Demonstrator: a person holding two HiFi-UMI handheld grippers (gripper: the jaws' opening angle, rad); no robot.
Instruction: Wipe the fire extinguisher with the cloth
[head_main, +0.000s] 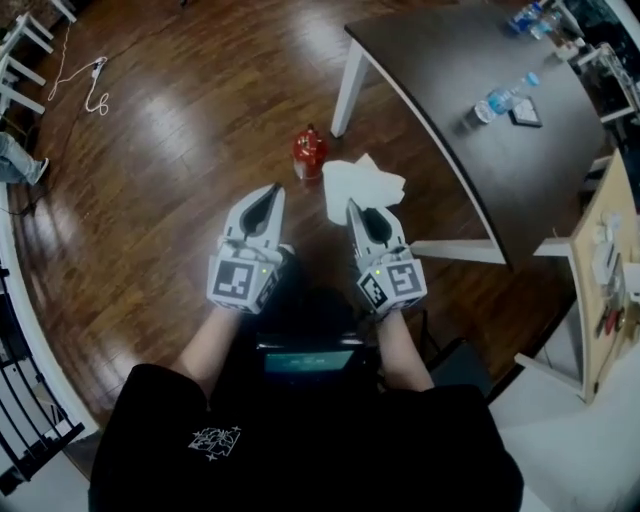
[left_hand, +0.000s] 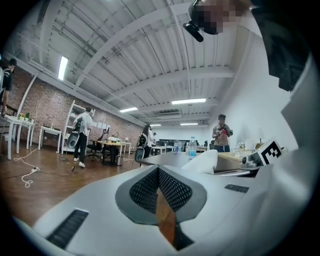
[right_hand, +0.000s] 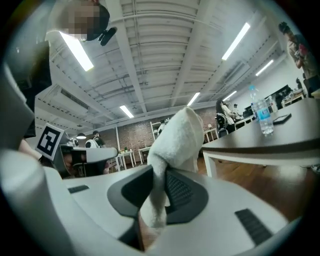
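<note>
A small red fire extinguisher (head_main: 308, 153) stands on the wooden floor beside a white table leg. My right gripper (head_main: 356, 208) is shut on a white cloth (head_main: 359, 184), which sticks up from between its jaws (right_hand: 175, 145) just right of the extinguisher. My left gripper (head_main: 274, 190) is shut with nothing in it, a little below and left of the extinguisher. In the left gripper view the pads (left_hand: 158, 188) meet, and the cloth (left_hand: 205, 161) shows at the right. The extinguisher is not in either gripper view.
A dark table (head_main: 480, 110) with white legs stands at the right, with water bottles (head_main: 493, 102) and a phone on it. A white cable (head_main: 92, 85) lies on the floor at far left. A black railing (head_main: 25, 400) runs along the lower left. People stand far off in the room.
</note>
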